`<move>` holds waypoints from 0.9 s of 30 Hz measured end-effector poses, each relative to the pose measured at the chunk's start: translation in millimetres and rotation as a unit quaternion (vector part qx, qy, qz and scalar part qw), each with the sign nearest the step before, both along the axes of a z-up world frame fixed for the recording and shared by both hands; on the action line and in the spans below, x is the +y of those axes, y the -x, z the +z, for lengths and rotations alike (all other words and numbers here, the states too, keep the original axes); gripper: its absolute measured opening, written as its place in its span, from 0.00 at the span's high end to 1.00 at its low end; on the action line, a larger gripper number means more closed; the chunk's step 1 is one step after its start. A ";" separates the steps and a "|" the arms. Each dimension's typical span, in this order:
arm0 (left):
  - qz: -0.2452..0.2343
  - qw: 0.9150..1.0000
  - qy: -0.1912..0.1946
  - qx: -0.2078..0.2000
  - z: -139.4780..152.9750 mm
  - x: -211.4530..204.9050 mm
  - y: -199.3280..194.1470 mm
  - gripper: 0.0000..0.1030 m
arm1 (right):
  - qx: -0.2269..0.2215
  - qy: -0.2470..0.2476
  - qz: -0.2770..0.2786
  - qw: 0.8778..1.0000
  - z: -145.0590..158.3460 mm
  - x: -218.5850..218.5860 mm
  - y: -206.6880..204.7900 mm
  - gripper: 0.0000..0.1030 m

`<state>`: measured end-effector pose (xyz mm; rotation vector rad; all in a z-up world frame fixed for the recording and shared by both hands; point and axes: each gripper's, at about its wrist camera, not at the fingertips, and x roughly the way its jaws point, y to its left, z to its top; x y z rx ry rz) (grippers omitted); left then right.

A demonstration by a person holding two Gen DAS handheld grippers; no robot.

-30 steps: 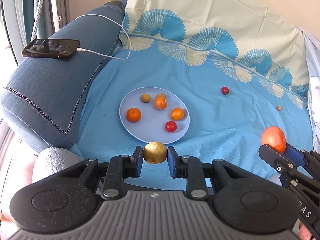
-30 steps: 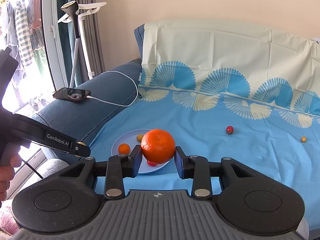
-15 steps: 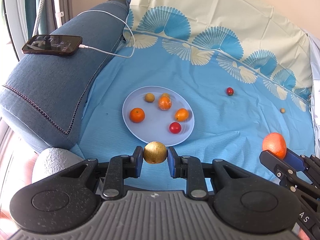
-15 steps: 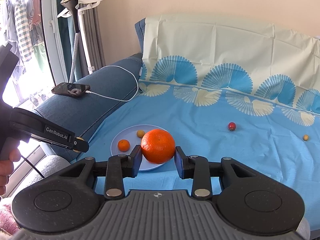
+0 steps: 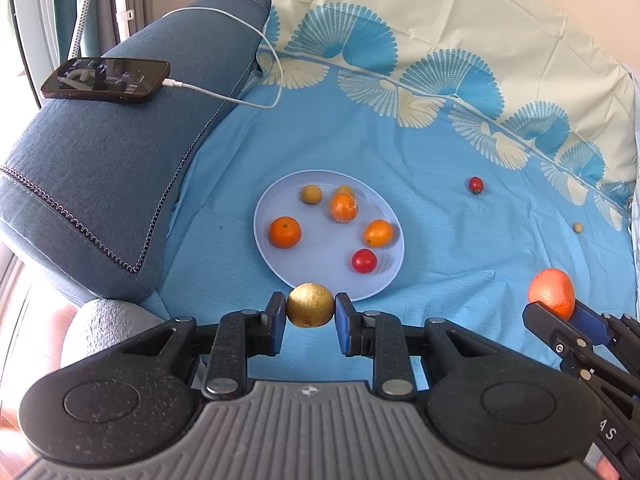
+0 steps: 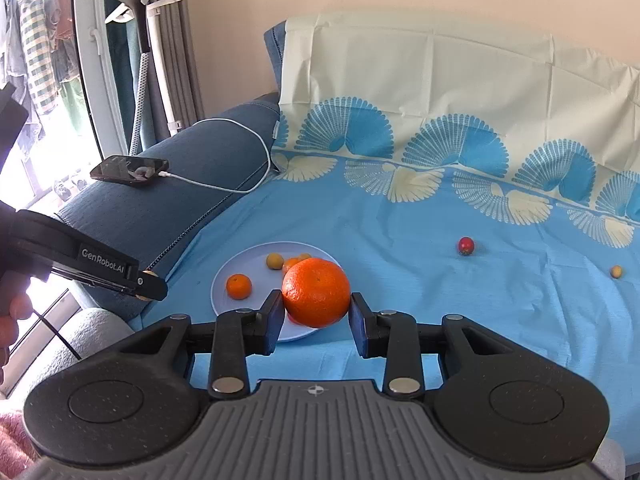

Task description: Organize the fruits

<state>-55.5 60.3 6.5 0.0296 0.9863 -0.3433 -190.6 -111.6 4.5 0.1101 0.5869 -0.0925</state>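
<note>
Left gripper (image 5: 311, 305) clamped golden fruit (image 5: 310, 305), plate (image 5: 320, 280) just beyond fingers; right gripper (image 6: 316, 293) clamped orange (image 6: 316, 292).

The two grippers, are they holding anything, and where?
Left gripper pinches a golden fruit by its sides; right gripper pinches an orange by its sides.

Left tongs (image 6: 154, 286), side of arm: "GenRobot.AI", white on black
Right tongs (image 5: 554, 312), side of arm: "AS", rest cut off
</note>
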 end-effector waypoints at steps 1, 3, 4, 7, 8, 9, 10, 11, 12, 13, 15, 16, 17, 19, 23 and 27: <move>0.001 1.000 0.000 0.000 -0.4 0.0 -2.3 0.72 | 0.002 -0.001 -0.001 1.000 -0.7 -0.4 -2.5 0.65; 0.003 1.000 0.002 0.000 -1.5 0.0 -7.3 0.72 | 0.004 -0.003 0.000 1.000 -2.1 -0.4 -7.8 0.64; 0.004 1.000 0.002 0.000 -2.1 -0.1 -9.9 0.72 | 0.005 -0.001 0.002 1.000 -2.6 0.2 -10.6 0.64; 0.008 1.000 0.002 0.000 -3.5 -0.3 -18.2 0.72 | 0.009 0.000 0.005 1.000 -4.7 0.6 -20.2 0.65; 0.009 1.000 0.001 -0.001 -4.0 -0.5 -20.9 0.72 | 0.010 -0.001 0.006 1.000 -5.3 1.4 -23.3 0.65; 0.010 1.000 0.001 -0.002 -4.3 -0.8 -23.4 0.72 | 0.010 -0.001 0.007 1.000 -5.8 1.3 -26.8 0.64; 0.013 1.000 0.001 -0.002 -4.9 -1.3 -26.3 0.72 | 0.011 0.000 0.008 1.000 -6.5 2.3 -30.3 0.64; 0.017 1.000 0.000 -0.002 -5.6 -1.4 -29.7 0.72 | 0.012 0.000 0.010 1.000 -7.4 3.0 -33.4 0.64; 0.019 1.000 -0.001 -0.002 -6.1 -1.7 -33.4 0.72 | 0.013 0.000 0.012 1.000 -8.5 3.5 -36.9 0.65; 0.022 1.000 -0.001 -0.001 -6.8 -1.8 -37.1 0.72 | 0.015 0.001 0.013 1.000 -9.7 4.0 -40.5 0.65; 0.028 1.000 0.000 0.002 -8.1 -2.0 -45.0 0.72 | 0.018 0.000 0.012 1.000 -12.5 4.4 -47.7 0.64; 0.029 1.000 0.000 0.002 -8.8 -2.3 -49.0 0.72 | 0.021 -0.001 0.012 1.000 -14.3 3.8 -52.3 0.65; 0.031 1.000 -0.001 0.002 -9.4 -2.8 -53.2 0.72 | 0.023 -0.001 0.011 1.000 -16.1 3.5 -55.9 0.64; 0.035 0.999 -0.002 0.001 -10.9 -4.7 -61.8 0.72 | 0.029 -0.003 0.012 1.000 -20.2 3.0 -62.8 0.65; 0.041 0.999 -0.006 0.000 -16.1 -9.3 -79.9 0.72 | 0.039 -0.006 0.013 0.999 -28.5 2.8 -78.1 0.65; 0.048 0.999 -0.011 0.008 -26.5 -16.2 -97.9 0.72 | 0.051 -0.012 0.016 0.998 -38.6 3.3 -96.4 0.64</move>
